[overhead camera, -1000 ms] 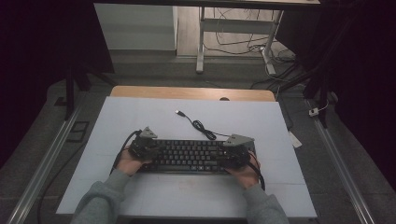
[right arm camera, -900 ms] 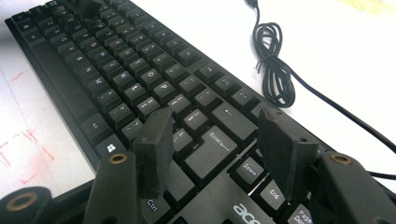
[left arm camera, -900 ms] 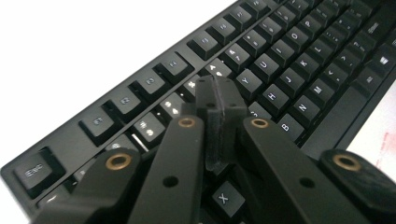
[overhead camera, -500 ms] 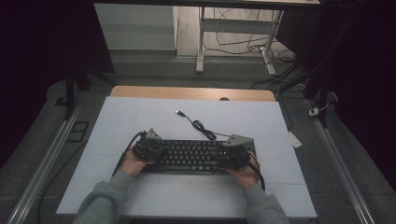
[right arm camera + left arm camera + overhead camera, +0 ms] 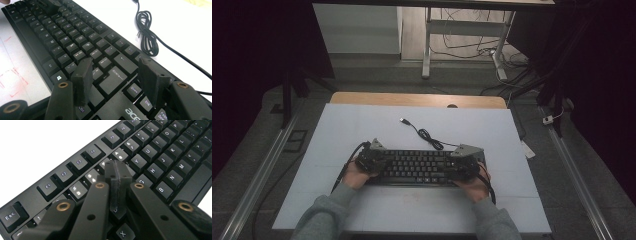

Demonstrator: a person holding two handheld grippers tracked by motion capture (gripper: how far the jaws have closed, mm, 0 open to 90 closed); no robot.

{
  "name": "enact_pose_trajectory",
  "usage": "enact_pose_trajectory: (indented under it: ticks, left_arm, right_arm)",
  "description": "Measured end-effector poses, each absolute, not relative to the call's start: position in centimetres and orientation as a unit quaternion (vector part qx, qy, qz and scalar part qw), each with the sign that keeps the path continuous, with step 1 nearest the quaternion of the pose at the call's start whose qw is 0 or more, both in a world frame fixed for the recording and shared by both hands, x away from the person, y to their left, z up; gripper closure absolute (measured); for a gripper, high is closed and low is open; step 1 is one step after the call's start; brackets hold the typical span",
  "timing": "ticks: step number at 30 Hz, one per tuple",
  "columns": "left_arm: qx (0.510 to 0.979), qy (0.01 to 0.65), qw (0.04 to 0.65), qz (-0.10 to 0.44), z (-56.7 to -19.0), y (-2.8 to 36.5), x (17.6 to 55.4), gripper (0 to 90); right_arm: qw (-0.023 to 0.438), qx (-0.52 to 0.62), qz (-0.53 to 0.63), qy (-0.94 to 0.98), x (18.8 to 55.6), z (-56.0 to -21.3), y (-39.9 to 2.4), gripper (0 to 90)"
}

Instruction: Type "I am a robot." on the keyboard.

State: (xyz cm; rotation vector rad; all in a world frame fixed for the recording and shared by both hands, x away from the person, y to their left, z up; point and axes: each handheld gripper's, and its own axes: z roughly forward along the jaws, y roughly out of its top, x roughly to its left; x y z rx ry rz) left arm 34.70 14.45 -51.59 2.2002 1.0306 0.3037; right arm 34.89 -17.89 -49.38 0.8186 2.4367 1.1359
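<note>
A black keyboard (image 5: 422, 167) lies across the near middle of the white worktop (image 5: 362, 125), its coiled cable (image 5: 427, 135) trailing behind. The left hand-held gripper (image 5: 117, 171) hovers clenched over the number-row keys, grasping nothing. The right hand-held gripper (image 5: 113, 72) stands released above the Enter key.

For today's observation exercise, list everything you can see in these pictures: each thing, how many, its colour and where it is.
keyboard: one, black, near middle of the table, under both tools.
cable: one, black, part coiled, running from the keyboard's far edge to a loose plug.
table: one, pale top with a wooden far edge.
desk frame: one, white, on the floor beyond the table.
left tool: one, black, jaws shut, over the keyboard's left keys.
right tool: one, black, jaws open, over the Enter key area.
sleeves: two, grey, at the near edge.
</note>
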Motion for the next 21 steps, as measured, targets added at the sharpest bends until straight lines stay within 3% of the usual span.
enact_pose_trajectory:
  ticks: [6, 13, 21]
  left_arm:
    - [0.828, 0.404, 0.368, 0.125, -50.8, 14.9, 34.1, 56.6]
    - [0.816, 0.418, 0.378, 0.126, -49.4, 15.5, 33.0, 28.0]
    - [0.824, 0.400, 0.387, 0.108, -48.7, 16.2, 31.7, 22.5]
  right_arm:
    - [0.164, 0.286, 0.400, 0.855, 34.8, -49.4, -17.8, 45.9]
    - [0.164, 0.281, 0.401, 0.857, 34.8, -49.3, -17.8, 45.8]
    - [0.165, 0.282, 0.406, 0.854, 34.8, -49.2, -18.0, 45.7]
